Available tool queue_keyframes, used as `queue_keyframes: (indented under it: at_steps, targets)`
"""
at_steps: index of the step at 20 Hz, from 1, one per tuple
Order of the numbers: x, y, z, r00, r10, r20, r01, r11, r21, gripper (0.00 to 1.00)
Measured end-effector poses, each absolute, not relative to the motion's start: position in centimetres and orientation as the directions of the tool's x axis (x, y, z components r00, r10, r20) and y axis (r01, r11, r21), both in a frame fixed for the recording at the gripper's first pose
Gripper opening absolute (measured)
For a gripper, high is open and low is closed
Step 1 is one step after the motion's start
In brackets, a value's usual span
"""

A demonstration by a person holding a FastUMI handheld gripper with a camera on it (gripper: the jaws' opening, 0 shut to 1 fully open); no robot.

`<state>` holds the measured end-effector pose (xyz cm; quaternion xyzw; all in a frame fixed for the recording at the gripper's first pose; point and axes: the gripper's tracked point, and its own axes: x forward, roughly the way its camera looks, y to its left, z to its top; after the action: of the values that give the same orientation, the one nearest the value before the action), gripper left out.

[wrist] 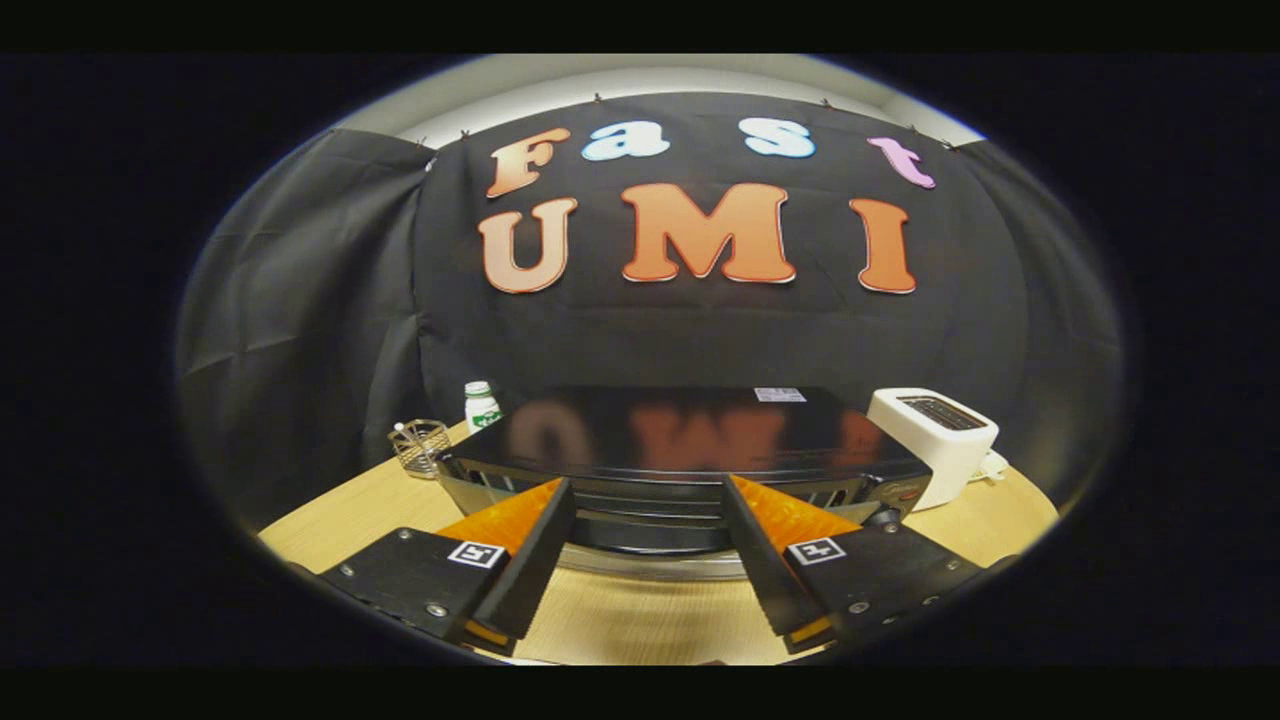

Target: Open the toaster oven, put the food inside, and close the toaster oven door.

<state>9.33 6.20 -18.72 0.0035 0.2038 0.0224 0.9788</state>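
Note:
A black toaster oven [690, 425] with a glossy top stands on the wooden table [620, 625], just ahead of me and seen from slightly above. My gripper [648, 483] is open, its fingertips spread wide at the oven's upper front edge, where the vent slots run. Between the two fingers lies the dark handle bar [650, 535] of the oven door, with a silvery strip [650, 567] just below it. Neither finger touches the handle, and nothing is held. I cannot tell from this angle whether the door is fully closed.
A white slot toaster [935, 432] stands right of the oven, close to its corner. Left of the oven are a small wire basket [420, 446] and a white bottle [481, 405] with a green label. Bare tabletop lies below the fingers.

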Motion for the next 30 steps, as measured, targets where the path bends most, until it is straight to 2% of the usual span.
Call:
queue_keyframes:
  at_steps: [9, 15, 18, 24, 30]
  targets:
    - [1.8, 7.4, -21.5, 0.87, 0.126, -0.476, -0.143, 0.99, 0.0, 0.87]
    - [-1.4, 8.6, -25.1, 0.8, 0.216, -0.56, -0.17, 0.976, 0.133, 0.87]
    - [-2.5, 8.8, -27.3, 0.746, 0.259, -0.613, -0.149, 0.963, 0.226, 0.87]
    - [-4.2, 8.8, -31.6, 0.642, 0.273, -0.716, -0.11, 0.957, 0.267, 0.85]
    - [-4.9, 8.9, -30.6, 0.671, 0.275, -0.688, -0.118, 0.956, 0.268, 0.82]
